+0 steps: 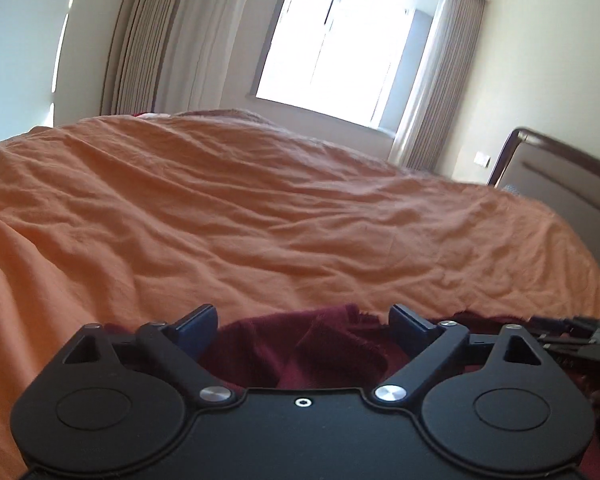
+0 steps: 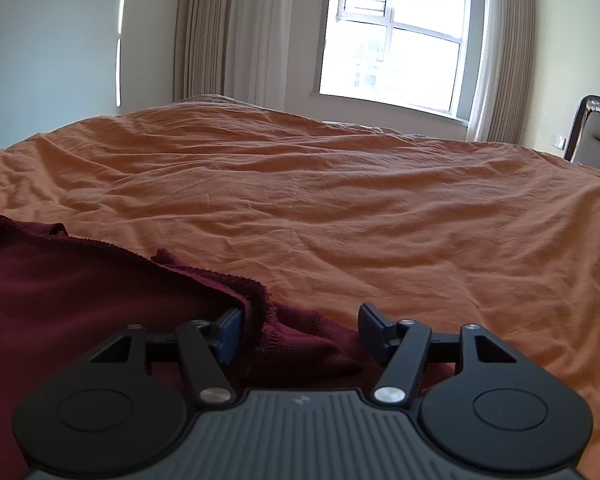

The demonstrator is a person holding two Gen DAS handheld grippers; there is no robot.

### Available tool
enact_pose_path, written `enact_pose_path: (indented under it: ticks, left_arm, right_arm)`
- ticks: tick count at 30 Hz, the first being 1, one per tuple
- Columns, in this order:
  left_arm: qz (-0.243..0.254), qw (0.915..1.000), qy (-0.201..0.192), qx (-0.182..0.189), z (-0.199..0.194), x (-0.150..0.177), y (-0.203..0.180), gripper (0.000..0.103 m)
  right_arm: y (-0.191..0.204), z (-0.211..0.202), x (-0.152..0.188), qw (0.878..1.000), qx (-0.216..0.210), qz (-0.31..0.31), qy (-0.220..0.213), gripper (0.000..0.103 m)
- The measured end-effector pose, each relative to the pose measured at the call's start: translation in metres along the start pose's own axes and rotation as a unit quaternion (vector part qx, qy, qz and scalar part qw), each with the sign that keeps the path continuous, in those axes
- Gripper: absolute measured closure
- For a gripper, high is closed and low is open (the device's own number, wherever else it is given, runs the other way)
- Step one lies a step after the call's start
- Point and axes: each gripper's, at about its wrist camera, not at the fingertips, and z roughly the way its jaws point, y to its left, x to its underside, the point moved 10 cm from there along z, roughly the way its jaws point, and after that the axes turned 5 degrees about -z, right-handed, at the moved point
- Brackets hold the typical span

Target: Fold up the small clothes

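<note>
**Left wrist and right wrist views: bed surface, room, and garment position**

Left wrist view: we see the left gripper [image 1: 302,330] with its jaws spread wide and released. The dark red garment [image 1: 300,348] lies bunched between the blue pads [image 1: 198,328], which do not press on it. Cables and dark hardware [image 1: 572,336] show at the right edge.

Right wrist view: we see the right gripper [image 2: 300,334] with its jaws parted and released. A ridge of the garment's hem [image 2: 260,320] sits between the jaws, just beside the left pad; we cannot tell whether it touches that pad. The rest of the cloth spreads flat toward the left.

Surface: the garment rests on the near edge of a bed covered by a wrinkled orange sheet [image 2: 340,208].

Room: beyond the bed we see a bright window [image 2: 396,36] flanked by beige curtains [image 2: 224,32], pale walls, and a dark-framed headboard [image 1: 556,176] at the right, with a wall outlet [image 1: 482,159] beside it.
</note>
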Motion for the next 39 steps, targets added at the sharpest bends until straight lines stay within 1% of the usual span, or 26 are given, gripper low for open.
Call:
enact_pose_path:
  ticks: [2, 3, 4, 5, 7, 10, 13, 16, 18, 19, 20, 21, 22, 23, 24, 25, 26, 27, 28, 29, 30, 32, 34, 36, 37, 39]
  left_arm:
    - [-0.013, 0.9998, -0.010, 0.013, -0.011, -0.012, 0.004, 0.007]
    - [-0.017, 0.9997, -0.015, 0.009, -0.015, -0.017, 0.006, 0.006]
    - [-0.016, 0.9996, -0.022, 0.001, -0.020, -0.021, 0.008, 0.006]
    - [-0.011, 0.9996, -0.026, -0.003, -0.024, -0.024, 0.009, 0.005]
    - [0.009, 0.9994, -0.032, -0.001, -0.035, -0.025, 0.007, 0.002]
    - [0.047, 0.9985, -0.022, 0.017, -0.046, -0.015, -0.003, 0.001]
    - [0.096, 0.9950, 0.012, 0.023, -0.049, 0.011, -0.013, 0.001]
    - [0.142, 0.9889, 0.040, 0.013, -0.046, 0.039, -0.019, 0.001]
    - [0.162, 0.9855, 0.050, 0.003, -0.042, 0.048, -0.022, 0.001]
    - [0.166, 0.9846, 0.054, -0.005, -0.038, 0.051, -0.022, 0.003]
    - [0.171, 0.9836, 0.055, -0.012, -0.035, 0.052, -0.023, 0.008]
    - [0.177, 0.9826, 0.053, -0.019, -0.031, 0.050, -0.025, 0.011]
    - [0.182, 0.9816, 0.050, -0.029, -0.026, 0.048, -0.025, 0.019]
    - [0.181, 0.9815, 0.049, -0.037, -0.022, 0.046, -0.024, 0.034]
    - [0.173, 0.9825, 0.051, -0.047, -0.017, 0.043, -0.023, 0.043]
    - [0.159, 0.9842, 0.058, -0.052, -0.013, 0.041, -0.020, 0.064]
    - [0.144, 0.9861, 0.062, -0.055, -0.009, 0.039, -0.016, 0.078]
    - [0.131, 0.9876, 0.062, -0.059, -0.007, 0.036, -0.012, 0.084]
    - [0.118, 0.9889, 0.059, -0.067, -0.006, 0.032, -0.006, 0.096]
    - [0.102, 0.9901, 0.055, -0.079, -0.005, 0.027, 0.001, 0.097]
    - [0.086, 0.9916, 0.051, -0.083, -0.006, 0.023, 0.007, 0.098]
    - [0.045, 0.9954, 0.044, -0.072, -0.006, 0.017, 0.016, 0.098]
    - [0.030, 0.9957, 0.038, -0.079, -0.004, 0.015, 0.023, 0.098]
    - [0.026, 0.9944, 0.034, -0.096, 0.001, 0.015, 0.031, 0.098]
    - [0.015, 0.9942, 0.038, -0.099, 0.004, 0.016, 0.037, 0.097]
    - [-0.024, 0.9943, 0.043, -0.095, 0.007, 0.018, 0.048, 0.095]
  right_arm:
    - [-0.004, 0.000, 0.001, 1.000, 0.009, 0.010, 0.000, 0.021]
    - [-0.006, -0.001, 0.000, 1.000, 0.011, 0.015, -0.004, 0.018]
    - [-0.008, -0.004, -0.002, 1.000, 0.011, 0.020, -0.012, 0.012]
    - [-0.010, -0.009, -0.003, 0.999, 0.010, 0.026, -0.021, 0.006]
    - [-0.013, -0.021, -0.008, 0.999, 0.008, 0.032, -0.039, 0.000]
    - [-0.014, -0.040, -0.010, 0.999, -0.005, 0.010, -0.044, 0.000]
    - [-0.007, -0.054, -0.005, 0.998, -0.038, -0.040, -0.031, 0.000]
    - [-0.006, -0.058, -0.003, 0.996, -0.026, -0.084, -0.022, 0.000]
    - [-0.007, -0.055, -0.005, 0.996, -0.026, -0.087, -0.023, 0.000]
    - [-0.008, -0.053, -0.005, 0.996, -0.029, -0.080, -0.026, 0.003]
    - [-0.009, -0.050, -0.005, 0.997, -0.029, -0.071, -0.025, 0.009]
    - [-0.010, -0.046, -0.003, 0.997, -0.032, -0.061, -0.021, 0.013]
    - [-0.010, -0.042, -0.002, 0.998, -0.035, -0.051, -0.017, 0.020]
    - [-0.010, -0.037, 0.000, 0.998, -0.039, -0.042, -0.013, 0.029]
    - [-0.010, -0.033, 0.002, 0.998, -0.043, -0.038, -0.008, 0.035]
    - [-0.011, -0.029, 0.004, 0.999, -0.042, -0.034, -0.006, 0.057]
    - [-0.013, -0.027, 0.004, 0.999, -0.036, -0.030, -0.007, 0.083]
    - [-0.018, -0.024, 0.005, 0.999, -0.028, -0.022, -0.007, 0.091]
    - [-0.020, -0.023, 0.005, 0.999, -0.030, -0.013, -0.009, 0.094]
    - [-0.022, -0.023, 0.005, 0.999, -0.031, -0.003, -0.015, 0.098]
    - [-0.023, -0.024, 0.004, 0.999, -0.026, -0.002, -0.020, 0.098]
    - [-0.023, -0.022, 0.005, 1.000, -0.008, -0.010, -0.024, 0.099]
    - [-0.020, -0.019, 0.009, 1.000, 0.003, -0.022, -0.021, 0.099]
    - [-0.017, -0.014, 0.015, 0.999, 0.010, -0.029, -0.012, 0.099]
    - [-0.017, -0.012, 0.018, 0.999, 0.014, -0.031, -0.010, 0.099]
    - [-0.018, -0.013, 0.018, 0.999, 0.023, -0.034, -0.012, 0.092]
